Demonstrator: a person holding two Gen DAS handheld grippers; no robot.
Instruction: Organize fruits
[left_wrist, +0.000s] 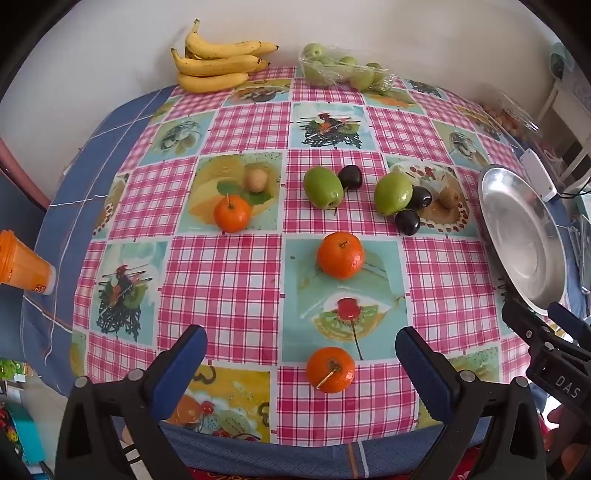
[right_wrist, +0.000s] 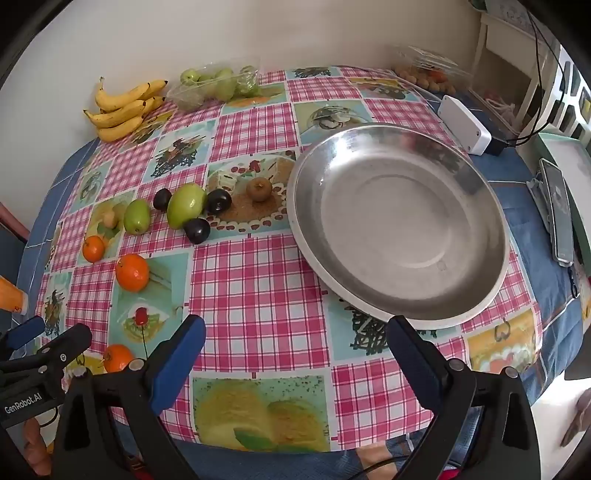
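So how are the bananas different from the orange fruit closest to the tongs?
The bananas are yellow, long and curved; the nearest orange fruit is orange and round. The bananas lie bunched together at the table's far edge by the wall, while the orange fruit sits alone near the front, between the open left tongs. Both rest on the checked tablecloth, outside the metal bowl.

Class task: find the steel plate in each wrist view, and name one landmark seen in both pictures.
Left wrist view: the steel plate sits at the right edge, seen at a steep angle, empty.
Right wrist view: the steel plate fills the centre right, just beyond the right tool.
Shared landmark: the bananas at the far side by the wall.
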